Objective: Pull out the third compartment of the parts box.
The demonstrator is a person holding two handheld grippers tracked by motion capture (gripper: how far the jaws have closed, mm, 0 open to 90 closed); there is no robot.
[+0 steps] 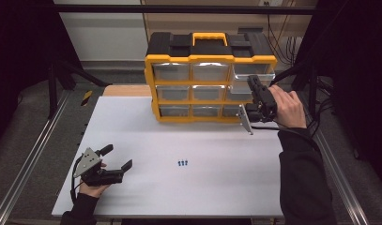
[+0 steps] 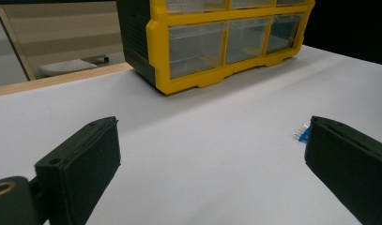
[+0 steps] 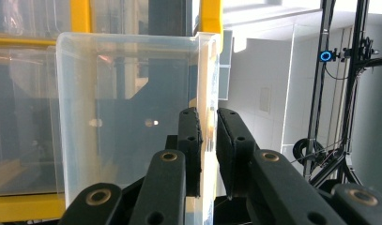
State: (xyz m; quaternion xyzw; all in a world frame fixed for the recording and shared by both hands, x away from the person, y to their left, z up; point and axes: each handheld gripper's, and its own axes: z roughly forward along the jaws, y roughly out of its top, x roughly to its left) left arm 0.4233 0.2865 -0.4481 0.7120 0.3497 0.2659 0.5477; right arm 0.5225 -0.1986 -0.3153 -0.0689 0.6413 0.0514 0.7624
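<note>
- Drawer [image 1: 251, 79] of clear plastic, in the top row at the right end of the yellow-and-black organizer [image 1: 210, 77], stands partly pulled out of its slot toward the person; the organizer sits at about 12 o'clock on the white tabletop [image 1: 202, 140].
- Right claw [image 1: 255, 89] is narrowed onto that drawer: in the right gripper view one black pad lies inside the clear wall [image 3: 205, 93] and the other outside it, so the wall is pinched between them.
- Step in hand, as I judge it, is opening the drawer, with the pull partly made and the drawer not yet free of its slot.
- Left claw [image 1: 117, 157] rests at about 8 o'clock on the tabletop, its jaws wide and holding nothing; in the left gripper view only bare tabletop lies between them.
- Small blue parts [image 1: 182, 163] lie in a tight cluster near 6 o'clock, well apart from the organizer and just to the 3 o'clock side of the left claw; in the left gripper view they peek out beside one jaw [image 2: 301, 134].
- Next move probably calls for a straight, level pull along the slot so the thin wall doesn't slip or twist, stopping short of the drawer dropping out.
- After that, the left claw is nearest for picking up the blue parts, which look meant for the opened drawer.
</note>
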